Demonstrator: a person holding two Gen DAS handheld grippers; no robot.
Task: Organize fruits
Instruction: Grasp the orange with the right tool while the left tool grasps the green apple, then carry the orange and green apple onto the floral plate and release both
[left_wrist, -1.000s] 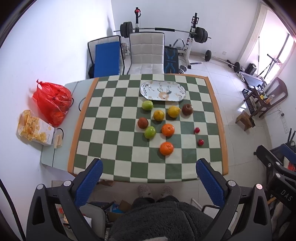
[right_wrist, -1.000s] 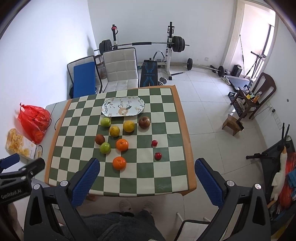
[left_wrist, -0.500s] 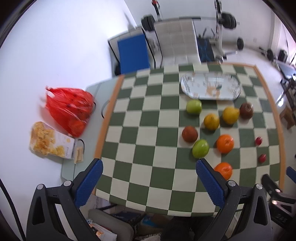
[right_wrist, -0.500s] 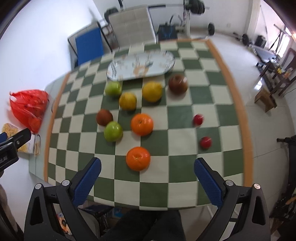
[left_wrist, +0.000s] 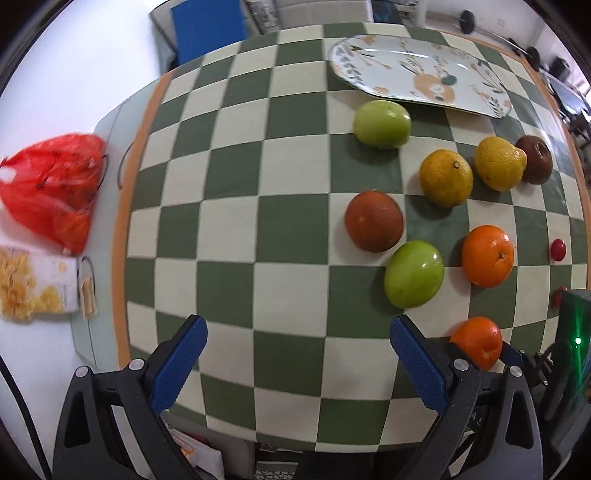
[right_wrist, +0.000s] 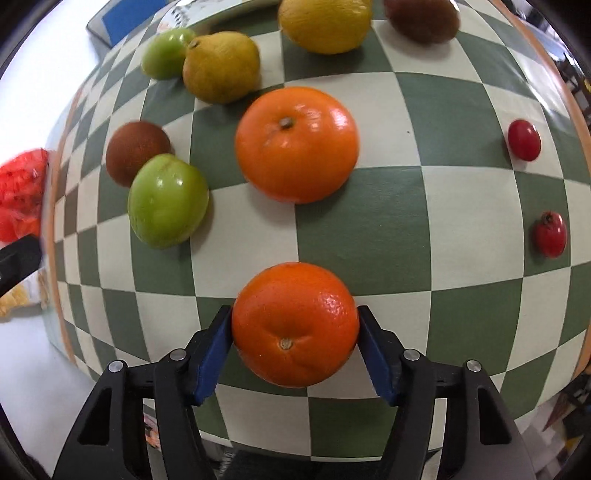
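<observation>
Right tool (right_wrist: 294, 341), blue pads clamped on the near round orange (right_wrist: 295, 325), at the near edge of the green-and-cream chequered bench (right_wrist: 424, 229). At 12 o'clock, a second orange (right_wrist: 296, 144). Left tool (left_wrist: 297, 365), jaws apart, holds nothing; patterned oval plate (left_wrist: 417, 74) at its 1 o'clock.

Red plastic bag (left_wrist: 55, 192) beside snack box (left_wrist: 35, 288) — blue chair (left_wrist: 208, 27) behind.

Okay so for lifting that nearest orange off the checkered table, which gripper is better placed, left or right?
Right. The right gripper already has its blue pads against both sides of the nearest orange. The left gripper hangs open over bare checkered table, beside the fruit.
</observation>
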